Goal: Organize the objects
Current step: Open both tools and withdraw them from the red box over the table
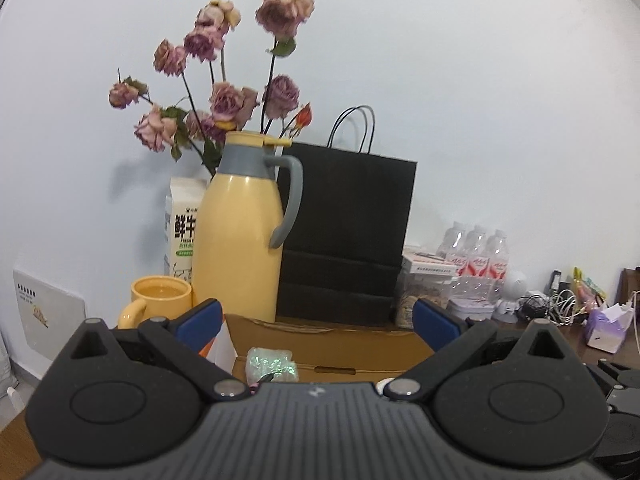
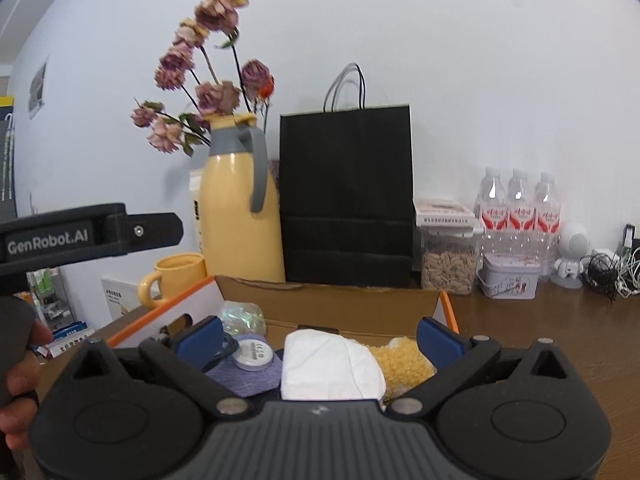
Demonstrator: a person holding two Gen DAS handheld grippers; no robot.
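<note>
An open cardboard box (image 2: 344, 304) with orange-edged flaps lies on the brown table. In the right wrist view it holds a white folded cloth (image 2: 328, 364), a purple cloth (image 2: 248, 380) with a round white disc (image 2: 252, 354) on it, a yellow fuzzy item (image 2: 400, 360) and an iridescent packet (image 2: 242, 316). My right gripper (image 2: 320, 340) hovers open over the box, its blue pads either side of the white cloth and apart from it. My left gripper (image 1: 320, 320) is open and holds nothing, above the box's left part near the iridescent packet (image 1: 272, 364).
Behind the box stand a yellow thermos (image 1: 236, 232), a yellow mug (image 1: 160, 296), a milk carton (image 1: 180, 228), dried roses (image 1: 224, 100) and a black paper bag (image 2: 346, 196). To the right are a seed jar (image 2: 448, 264), a tin (image 2: 510, 276), water bottles (image 2: 520, 208) and cables (image 2: 608, 272).
</note>
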